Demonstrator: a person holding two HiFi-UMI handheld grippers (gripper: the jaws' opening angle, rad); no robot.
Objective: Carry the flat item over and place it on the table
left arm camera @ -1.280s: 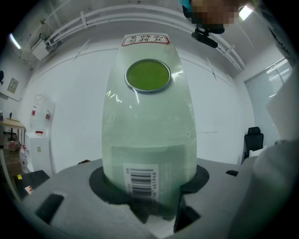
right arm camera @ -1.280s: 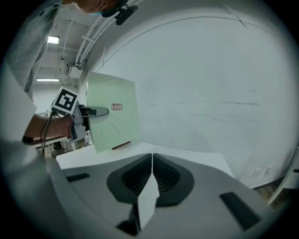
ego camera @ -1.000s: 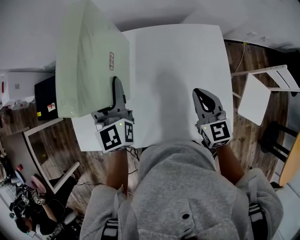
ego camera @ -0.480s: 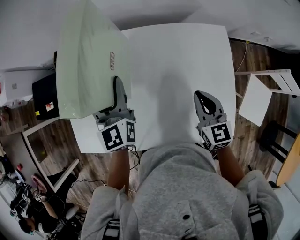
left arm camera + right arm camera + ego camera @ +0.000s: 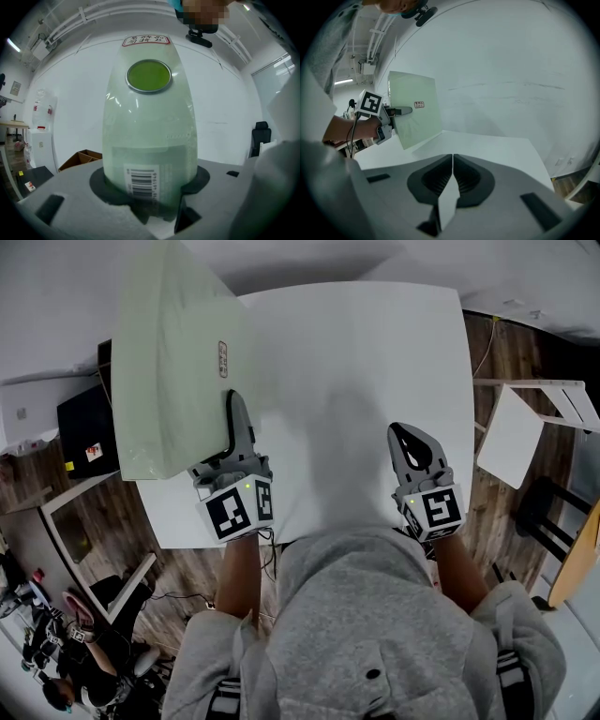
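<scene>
The flat item (image 5: 178, 362) is a wide, pale green package with a small red-edged label and a barcode. It hangs tilted over the left edge of the white table (image 5: 375, 352). My left gripper (image 5: 233, 420) is shut on its near edge, one jaw lying on top, the other hidden beneath. In the left gripper view the package (image 5: 149, 126) fills the gap between the jaws of the left gripper (image 5: 150, 199). My right gripper (image 5: 407, 435) is shut and empty above the table's front right; its jaws of the right gripper (image 5: 453, 158) meet, with the package (image 5: 417, 117) off to the left.
A black box (image 5: 84, 427) sits left of the table on a lower surface. A white folding stand (image 5: 514, 432) is on the wood floor at the right. A person (image 5: 56, 681) is at the bottom left. An open cardboard box (image 5: 79, 158) lies beyond the package.
The table has grown slightly in the head view as the camera drew a little closer. Both grippers keep nearly the same pose, the left still holding the package.
</scene>
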